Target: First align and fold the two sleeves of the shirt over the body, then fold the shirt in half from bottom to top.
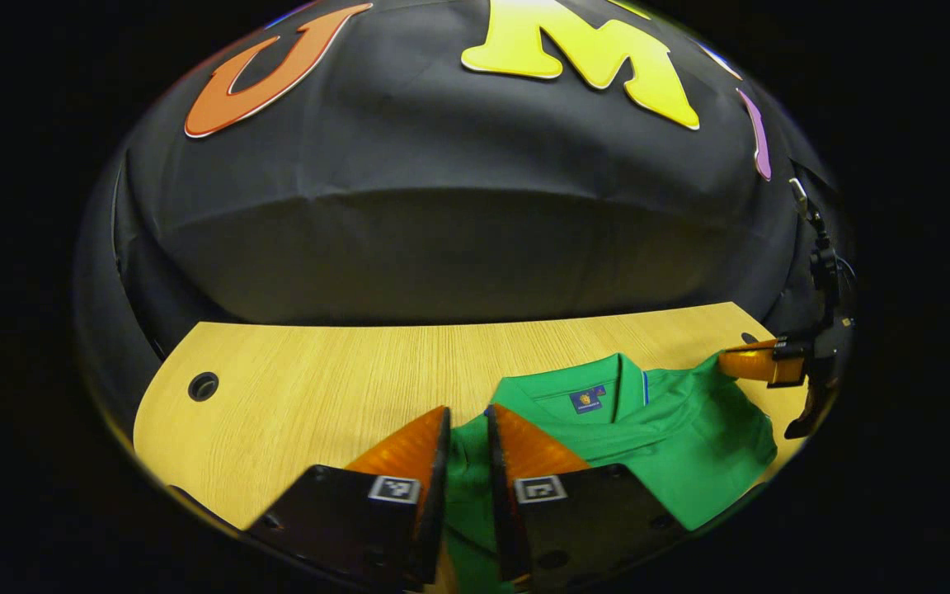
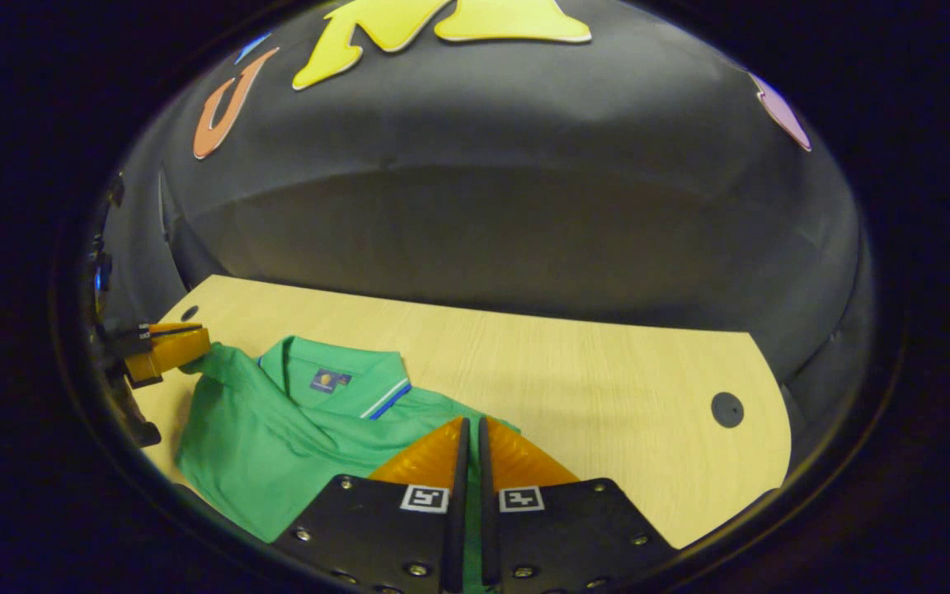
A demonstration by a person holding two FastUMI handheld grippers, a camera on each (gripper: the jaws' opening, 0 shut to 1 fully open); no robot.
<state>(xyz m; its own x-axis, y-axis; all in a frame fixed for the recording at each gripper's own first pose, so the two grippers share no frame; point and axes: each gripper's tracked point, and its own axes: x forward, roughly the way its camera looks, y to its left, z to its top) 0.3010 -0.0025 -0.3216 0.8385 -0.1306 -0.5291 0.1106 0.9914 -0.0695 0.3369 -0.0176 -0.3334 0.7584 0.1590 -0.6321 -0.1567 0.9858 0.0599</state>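
The shirt [image 2: 277,429] is bright green, its collar [image 2: 384,398] edged with white and blue stripes; beneath it, the table [image 2: 607,388] is pale wood grain.

Pale wooden table [image 1: 343,363] with rounded corners, a round cable hole [image 1: 203,385] near its left corner and another hole [image 2: 726,409] near its right corner, green polo shirt [image 2: 277,429] lying flat on it, collar [image 1: 586,388] toward the booth's wall

neck label [image 1: 585,401] on shirt [image 1: 689,445] collar, too small to read

left claw [image 1: 467,429] nearly closed, right claw [image 2: 469,437] nearly closed
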